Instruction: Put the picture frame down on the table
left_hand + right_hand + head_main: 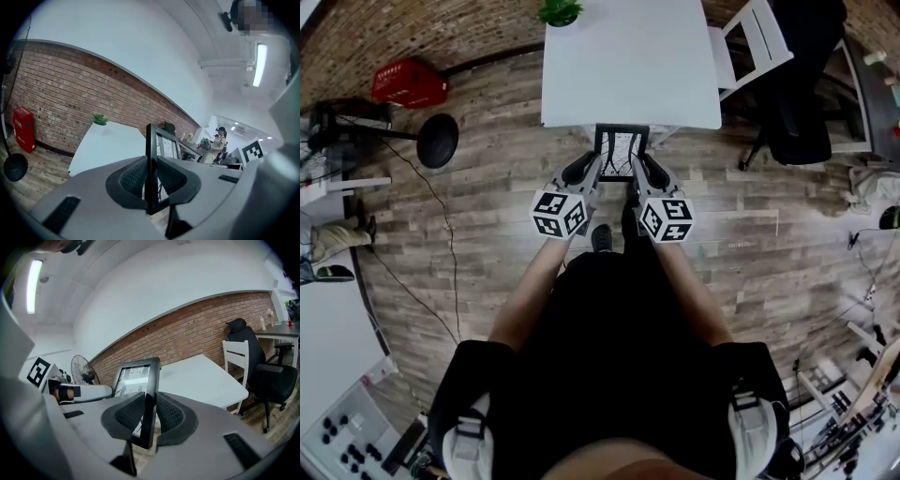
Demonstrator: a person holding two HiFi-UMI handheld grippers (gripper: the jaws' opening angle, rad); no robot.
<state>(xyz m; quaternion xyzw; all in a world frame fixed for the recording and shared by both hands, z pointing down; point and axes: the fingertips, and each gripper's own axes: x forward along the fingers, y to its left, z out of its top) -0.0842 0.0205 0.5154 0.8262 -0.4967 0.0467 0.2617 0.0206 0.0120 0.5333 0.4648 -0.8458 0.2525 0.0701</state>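
A black picture frame [621,152] with a pale print hangs upright in the air just short of the white table's near edge [628,120]. My left gripper [592,171] is shut on the frame's left side bar [151,159]. My right gripper [643,171] is shut on the right side bar [150,399]. In the right gripper view the frame's glass front [132,380] shows, with the white table [201,380] beyond it. In the left gripper view the table [108,145] lies ahead to the left.
A small green plant [559,11] stands at the table's far left corner. A white chair [750,42] and a black office chair [802,103] stand to the right. A red box [410,82] and a black round base [438,141] are on the wooden floor at left.
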